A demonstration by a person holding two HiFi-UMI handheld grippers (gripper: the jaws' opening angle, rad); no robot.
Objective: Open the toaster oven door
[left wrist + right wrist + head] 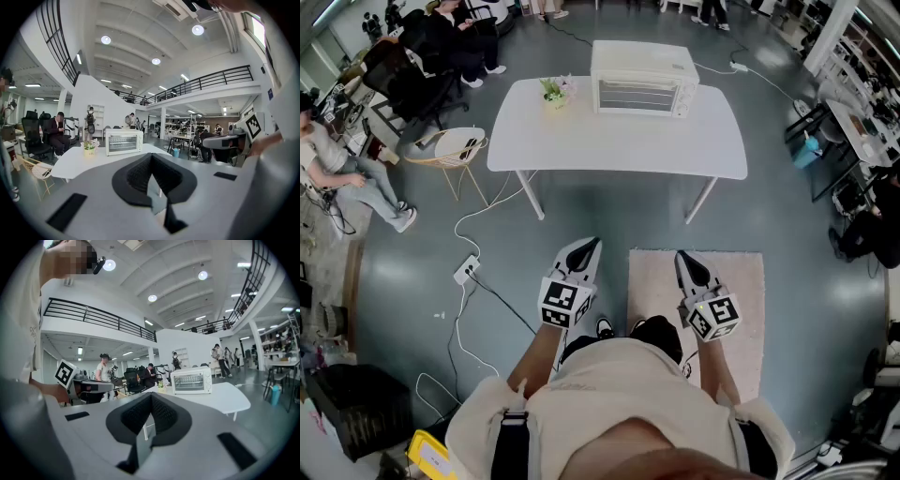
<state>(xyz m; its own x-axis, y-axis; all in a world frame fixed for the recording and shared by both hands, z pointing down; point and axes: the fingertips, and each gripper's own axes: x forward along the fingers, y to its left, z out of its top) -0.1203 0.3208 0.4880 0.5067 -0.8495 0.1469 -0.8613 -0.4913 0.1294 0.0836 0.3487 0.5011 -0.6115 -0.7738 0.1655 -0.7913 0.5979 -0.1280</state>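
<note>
A cream toaster oven (642, 80) stands at the far edge of a white table (619, 145), its glass door shut and facing me. It also shows far ahead in the left gripper view as the toaster oven (123, 141) and in the right gripper view as the toaster oven (191, 379). My left gripper (587, 247) and right gripper (684, 258) are held low near my body, well short of the table. Both are shut with nothing in them, as the left gripper (151, 157) and right gripper (151, 396) show up close.
A small flower pot (555, 92) sits left of the oven. A pale rug (741, 309) lies under my right side. A power strip and cable (467, 270) cross the floor to the left. A wicker chair (455, 150) and seated people are at the left.
</note>
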